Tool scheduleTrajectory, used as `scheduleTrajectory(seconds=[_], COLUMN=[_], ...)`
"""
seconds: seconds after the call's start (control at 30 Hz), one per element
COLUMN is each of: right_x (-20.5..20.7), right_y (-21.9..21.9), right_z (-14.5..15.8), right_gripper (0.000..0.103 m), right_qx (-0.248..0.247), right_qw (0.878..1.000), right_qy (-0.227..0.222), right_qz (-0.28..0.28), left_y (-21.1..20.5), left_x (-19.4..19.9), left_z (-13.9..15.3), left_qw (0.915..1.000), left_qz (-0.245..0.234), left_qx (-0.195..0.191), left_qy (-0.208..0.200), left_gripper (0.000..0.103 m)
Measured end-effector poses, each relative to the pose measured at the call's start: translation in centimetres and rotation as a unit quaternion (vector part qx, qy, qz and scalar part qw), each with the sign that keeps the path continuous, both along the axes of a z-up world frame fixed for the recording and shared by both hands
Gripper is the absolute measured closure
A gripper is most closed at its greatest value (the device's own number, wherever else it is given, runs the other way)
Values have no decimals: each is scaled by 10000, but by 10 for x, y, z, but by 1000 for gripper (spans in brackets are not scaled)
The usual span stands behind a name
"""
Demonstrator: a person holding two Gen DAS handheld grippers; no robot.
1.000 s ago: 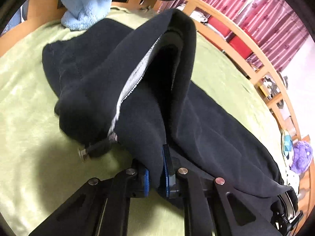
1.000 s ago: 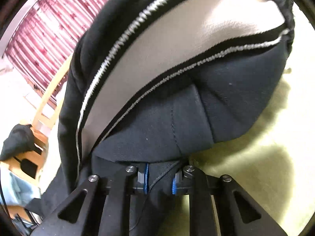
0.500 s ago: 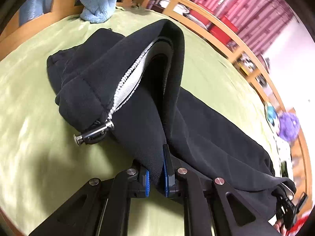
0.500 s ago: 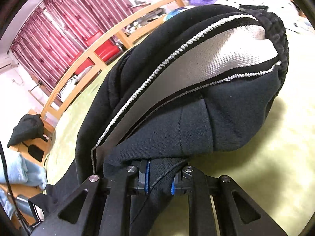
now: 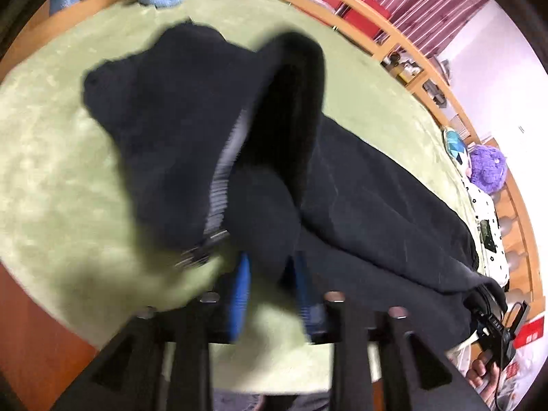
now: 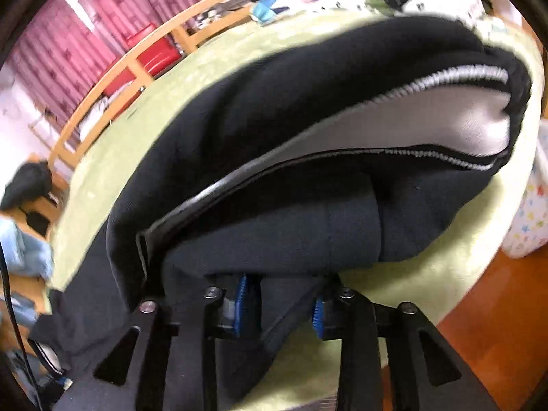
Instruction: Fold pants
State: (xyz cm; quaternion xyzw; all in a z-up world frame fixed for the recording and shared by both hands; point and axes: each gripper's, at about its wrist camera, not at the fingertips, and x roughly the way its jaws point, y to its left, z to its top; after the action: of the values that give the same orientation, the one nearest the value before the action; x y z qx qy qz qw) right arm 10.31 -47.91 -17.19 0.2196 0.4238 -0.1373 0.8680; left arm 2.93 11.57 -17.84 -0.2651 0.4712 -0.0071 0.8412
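Both grippers, L (image 5: 270, 286) and R (image 6: 279, 299): jaws just been opening, black fleece pants (image 5: 212, 130) between, pads apart. Risk: doubled cloth slumps crooked on green bedcover (image 5: 51, 144) once freed.

Your left wrist camera looks forward and steeply down along its own fingers (image 5: 239, 294), very close to the black pants (image 5: 191, 144) on the green bed cover (image 5: 51, 157), facing the wooden rail (image 5: 383, 39) and red curtains. Your right wrist camera (image 6: 281, 304) sits equally near, angled down at the same pants (image 6: 308, 109). Both views share the pants, cover (image 6: 445, 267), rail (image 6: 130, 65) and purple plush toy (image 5: 488, 167).
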Motion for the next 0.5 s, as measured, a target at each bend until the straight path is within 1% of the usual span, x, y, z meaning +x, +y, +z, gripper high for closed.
scheduleTrajectory(seconds=[0.03,0.07,0.13,0.23,0.3,0.33,0.37,0.4,0.47,0.5], right_x=[-6,-10,-20,-32,-43,-42,-38,-54,-58,-55], right_y=[2,7,15,19,20,24,28,21,29,34], right_z=[3,6,12,19,25,29,35,41,55,56], right_gripper=[66,64,60,58,58,58,58,58,58,58], right_qx=[-148,-260,-392,-429,-416,-418,-475,-532,-703,-748], right_qw=[9999,9996,9991,9986,9984,9981,9976,9971,9954,9949], right_qy=[-22,-59,-159,-290,-353,-392,-410,-427,-458,-442], right_qz=[47,76,97,66,136,227,305,345,468,511], left_y=[8,16,40,72,92,104,102,107,115,117], left_x=[-11,-19,-32,-33,-24,-17,-8,2,26,33], left_z=[6,10,16,22,25,24,22,18,8,5], left_qw=[9999,9996,9990,9970,9948,9939,9937,9939,9927,9916], left_qz=[-3,-2,132,502,769,890,942,968,1091,1181], left_qx=[106,149,300,446,538,504,452,405,417,438], left_qy=[-114,-223,-296,-391,-407,-421,-409,-352,-297,-309], left_gripper=[54,50,50,50,50,50,50,50,50,50])
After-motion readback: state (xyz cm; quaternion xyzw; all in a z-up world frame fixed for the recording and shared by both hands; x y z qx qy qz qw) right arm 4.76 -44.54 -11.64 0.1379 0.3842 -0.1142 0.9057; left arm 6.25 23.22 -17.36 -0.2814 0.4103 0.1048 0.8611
